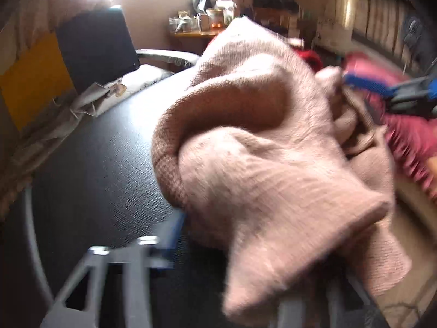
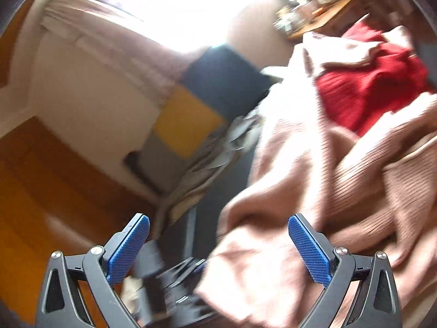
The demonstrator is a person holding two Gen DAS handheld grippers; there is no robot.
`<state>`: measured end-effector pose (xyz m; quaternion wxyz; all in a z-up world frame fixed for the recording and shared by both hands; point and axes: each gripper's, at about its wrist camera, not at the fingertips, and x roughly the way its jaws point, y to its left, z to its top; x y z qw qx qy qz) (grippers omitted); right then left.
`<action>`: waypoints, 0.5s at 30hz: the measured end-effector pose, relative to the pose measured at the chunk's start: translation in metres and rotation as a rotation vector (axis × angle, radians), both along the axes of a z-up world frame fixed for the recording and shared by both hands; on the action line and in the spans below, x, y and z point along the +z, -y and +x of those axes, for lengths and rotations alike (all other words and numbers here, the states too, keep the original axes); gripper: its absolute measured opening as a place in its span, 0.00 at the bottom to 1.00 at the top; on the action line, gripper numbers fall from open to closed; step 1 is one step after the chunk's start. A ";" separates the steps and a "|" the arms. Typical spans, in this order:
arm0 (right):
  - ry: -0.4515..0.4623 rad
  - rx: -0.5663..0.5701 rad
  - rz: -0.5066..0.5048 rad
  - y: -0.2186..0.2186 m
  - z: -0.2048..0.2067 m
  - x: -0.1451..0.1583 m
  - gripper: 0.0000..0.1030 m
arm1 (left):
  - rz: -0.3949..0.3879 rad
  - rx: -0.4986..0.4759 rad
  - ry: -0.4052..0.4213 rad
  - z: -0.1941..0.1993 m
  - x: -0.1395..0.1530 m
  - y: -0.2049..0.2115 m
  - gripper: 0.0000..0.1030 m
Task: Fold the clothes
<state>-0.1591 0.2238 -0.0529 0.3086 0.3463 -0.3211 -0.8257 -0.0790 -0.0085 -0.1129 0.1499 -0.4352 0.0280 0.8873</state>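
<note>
Left hand-held gripper is sitting at the bottom of the left wrist view, its dark frame and one blue pad edge showing beneath a bunched pink knitted garment. The garment is draping over the fingers and hiding the tips, so whether the pads are pinching the knit or only lying under it cannot be told; the jaws are looking narrow rather than wide. The garment is hanging partly above a black tabletop, humped into a loose fold with an open cuff or hem facing the camera. At the right edge the right hand-held gripper is reaching toward the far side of the same garment, blurred. Behind, a chair is standing by a bright window.

In the right wrist view, the right hand-held gripper is standing wide open, both blue pads clear and nothing pressed between them. The pink garment is filling the right half, with a flap lying across the gap near the right pad. A red garment is lying just beyond it, touching or overlapping.

Trouble looks likely from the bunching: if the right jaws are closing on this heap they may be catching several layers, or the red piece too, and the fold will be coming out crooked. The left hold, being hidden, may be slipping as the cloth is pulled.
</note>
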 end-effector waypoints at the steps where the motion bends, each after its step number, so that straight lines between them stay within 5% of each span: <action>1: -0.005 -0.022 0.043 0.001 -0.004 -0.004 0.97 | 0.090 0.036 0.008 0.002 0.001 0.014 0.15; 2: -0.011 -0.044 0.086 0.003 -0.009 -0.008 0.92 | 0.195 0.072 0.016 0.005 0.003 0.031 0.11; 4: 0.021 -0.084 0.161 0.007 -0.021 -0.022 0.40 | 0.344 0.109 0.041 0.009 0.003 0.055 0.07; 5: 0.070 -0.092 0.180 0.007 -0.029 -0.031 0.34 | 0.384 0.118 0.050 0.010 0.003 0.063 0.06; 8: 0.144 -0.077 0.142 0.014 -0.046 -0.057 0.33 | 0.462 0.134 0.073 0.015 0.002 0.081 0.05; 11: 0.175 -0.028 0.103 0.029 -0.049 -0.063 0.09 | 0.529 0.131 0.066 0.025 0.010 0.096 0.05; 15: 0.154 0.046 0.065 0.045 -0.031 -0.049 0.12 | 0.529 0.155 0.057 0.032 0.017 0.111 0.05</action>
